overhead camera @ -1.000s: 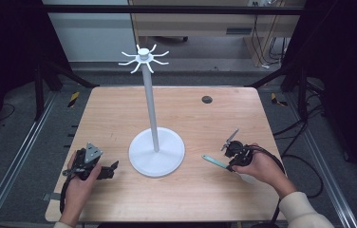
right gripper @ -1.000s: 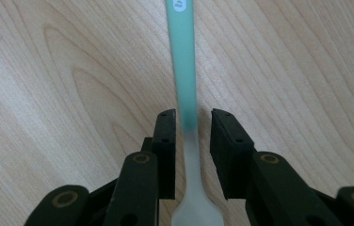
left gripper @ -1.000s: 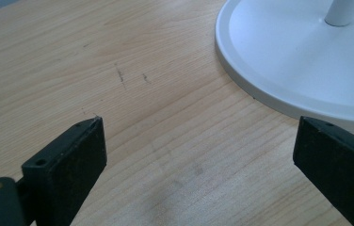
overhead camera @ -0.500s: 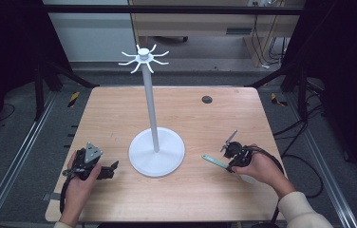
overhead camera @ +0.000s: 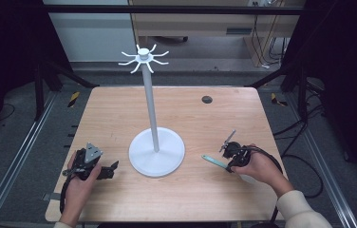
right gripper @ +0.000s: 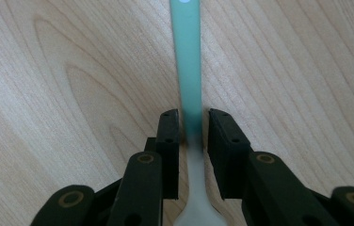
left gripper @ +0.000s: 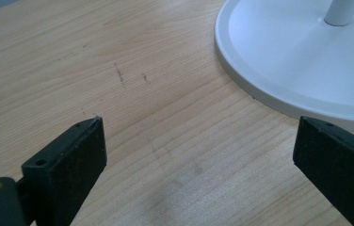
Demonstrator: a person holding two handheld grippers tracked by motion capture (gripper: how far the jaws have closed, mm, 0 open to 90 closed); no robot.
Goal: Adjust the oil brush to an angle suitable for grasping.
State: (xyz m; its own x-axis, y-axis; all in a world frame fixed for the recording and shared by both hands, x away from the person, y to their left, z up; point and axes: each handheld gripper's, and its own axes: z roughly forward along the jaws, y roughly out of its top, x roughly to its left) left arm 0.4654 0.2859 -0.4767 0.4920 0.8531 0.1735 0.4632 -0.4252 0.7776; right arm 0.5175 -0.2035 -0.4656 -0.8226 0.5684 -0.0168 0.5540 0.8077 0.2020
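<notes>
Your right hand-held gripper (overhead camera: 230, 159) sat at about four o'clock on the desk (overhead camera: 205, 118), lying low over the wood. Its jaws had just been closing around the green-handled utensil (right gripper: 187, 52), which lay flat on the desk between them; in the right gripper view a narrow gap still showed on each side of the handle, so the pads were not yet pressing on it. The handle ran out toward nine o'clock, pointing at the white stand (overhead camera: 156, 152) in the middle of the desk. Your left hand-held gripper (overhead camera: 104, 172) rested at about eight o'clock, released, its jaws standing wide apart with nothing between them, just beside the stand's round base.
</notes>
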